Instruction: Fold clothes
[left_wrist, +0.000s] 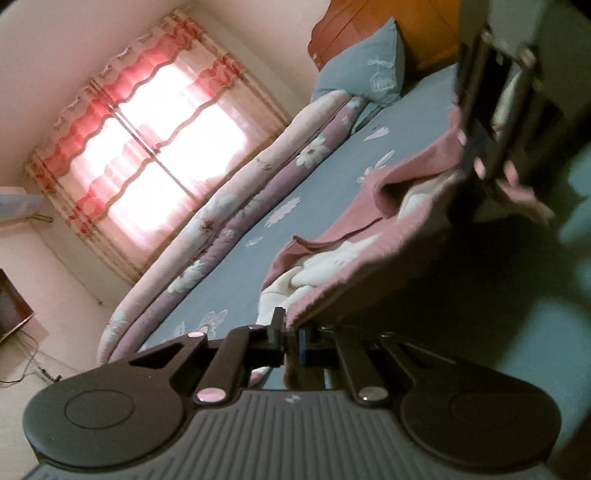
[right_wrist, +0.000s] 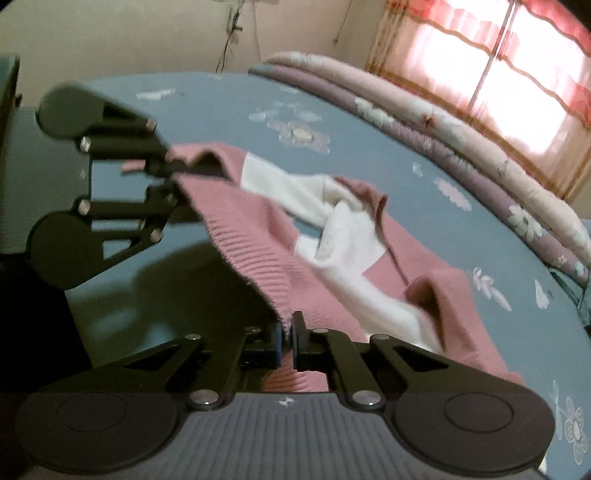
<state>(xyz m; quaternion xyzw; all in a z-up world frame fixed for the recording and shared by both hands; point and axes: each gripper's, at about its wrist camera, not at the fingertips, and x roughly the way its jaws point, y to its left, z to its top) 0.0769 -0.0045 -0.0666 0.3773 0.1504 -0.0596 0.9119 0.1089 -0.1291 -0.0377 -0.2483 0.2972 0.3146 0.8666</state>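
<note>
1. The left gripper (left_wrist: 290, 334) was seen at 6 o'clock in its own view, its jaws clamped on the ribbed hem of a pink and white sweater (left_wrist: 332, 254).
2. The right gripper (right_wrist: 286, 332) was found at 6 o'clock in the right wrist view, its jaws likewise pinched tight on the same ribbed hem.
3. In the right wrist view the left gripper was seen again at 9 o'clock, gripping the hem at its far corner, so that the hem was held stretched between the two grippers.
4. In the left wrist view the right gripper appeared blurred at 2 o'clock, with pink cloth caught in its jaws.
5. The hem was held lifted off the bed (right_wrist: 229, 99), and a dark shadow was cast on the blue flowered sheet beneath it.
6. The rest of the sweater was draped down onto the sheet, crumpled, with a pink sleeve (right_wrist: 432, 291) lying at 4 o'clock in the right wrist view.
7. A rolled flowered quilt (left_wrist: 221, 218) was laid along the far edge of the bed, towards 10 o'clock in the left wrist view.
8. A blue pillow (left_wrist: 369, 70) was seen at 1 o'clock in that view.
9. A curtain (left_wrist: 147, 147) with red bands was lit brightly at 10 o'clock.
</note>
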